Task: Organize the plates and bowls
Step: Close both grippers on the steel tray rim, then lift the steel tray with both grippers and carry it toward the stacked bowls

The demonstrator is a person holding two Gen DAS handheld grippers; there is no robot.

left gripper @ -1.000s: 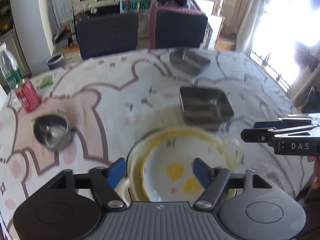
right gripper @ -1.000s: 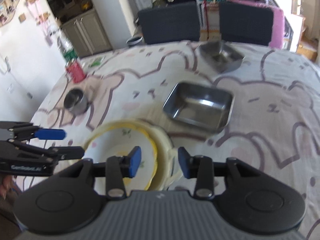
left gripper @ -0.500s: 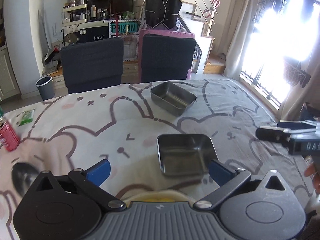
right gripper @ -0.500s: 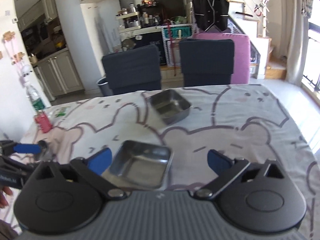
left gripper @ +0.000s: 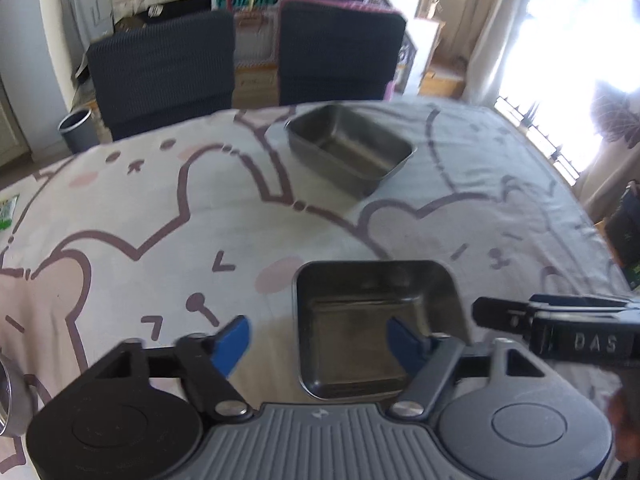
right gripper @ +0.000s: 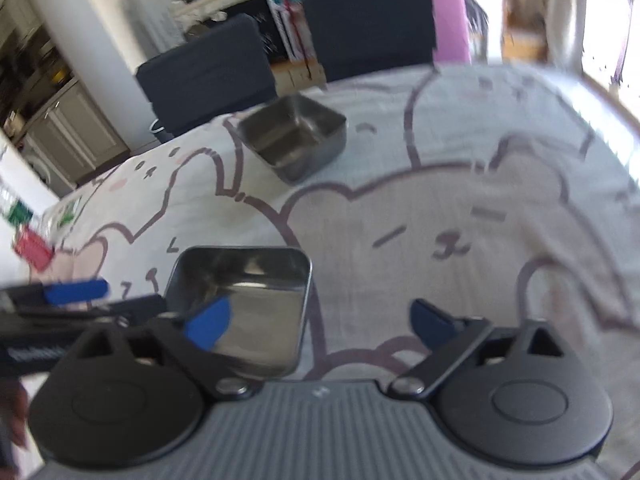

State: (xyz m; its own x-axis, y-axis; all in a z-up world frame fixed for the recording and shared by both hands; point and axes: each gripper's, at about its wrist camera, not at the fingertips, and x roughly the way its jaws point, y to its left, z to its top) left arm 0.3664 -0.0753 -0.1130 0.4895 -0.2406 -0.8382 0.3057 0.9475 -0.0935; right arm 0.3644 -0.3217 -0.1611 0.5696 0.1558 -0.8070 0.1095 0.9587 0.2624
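Steel trays are what you have left to organize, as far as these views show: two of them sit apart on the bench, nothing stacked yet. The near tray lies right below your left tool, and the far tray sits well beyond it toward the two dark chairs. In the right wrist view the near tray is low and left, and the far tray is up the cloth toward the chairs.

Your left tool stands moderately wide; its jaws have just been closing, and the near tray's left wall lies between them, yet the pads press on nothing. Your right tool is wide too and has also just been narrowing, with only the tray's right edge and bare cloth between its jaws. You hold nothing in either.

Count: two steel trays, two chairs. At the far left edge of the left view a rounded steel rim peeks in; I judge it a cup or bowl. A red can blurs at the left of the right view. No plates show now, so nesting the trays looks like the open step.
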